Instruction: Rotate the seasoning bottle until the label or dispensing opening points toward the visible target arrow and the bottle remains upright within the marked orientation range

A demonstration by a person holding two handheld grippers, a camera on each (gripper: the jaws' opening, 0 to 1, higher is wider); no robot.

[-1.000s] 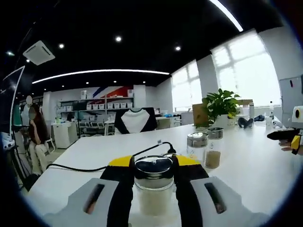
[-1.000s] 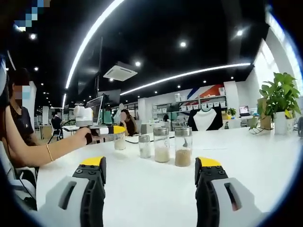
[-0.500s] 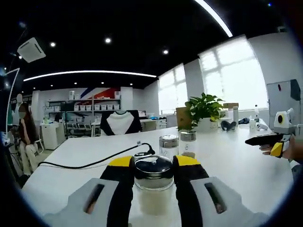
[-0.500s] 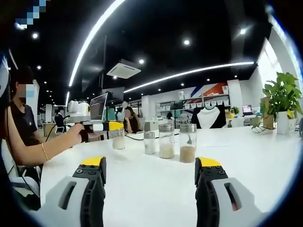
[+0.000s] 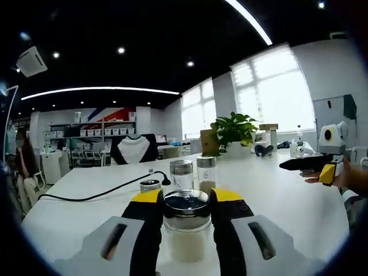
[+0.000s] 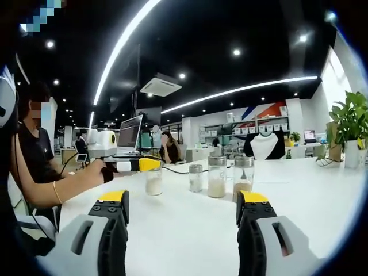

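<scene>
Left claw (image 5: 186,202) clamped on upright seasoning bottle (image 5: 186,227) seated between its jaws over white tabletop (image 5: 276,201), three further jars (image 5: 181,174) just beyond, right claw (image 6: 183,208) released, jaws apart, farther right.

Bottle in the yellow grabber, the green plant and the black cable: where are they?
Seasoning bottle (image 5: 186,210), left gripper view, on its metal lid.
Green plant (image 5: 231,127), left gripper view, on its leaves.
Black cable (image 5: 92,196), left gripper view, mid-length on the table.

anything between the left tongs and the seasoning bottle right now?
Nothing visible. The left tongs are already shut on the seasoning bottle, one jaw on each side of it. The other jars stand farther back on the white table.
</scene>
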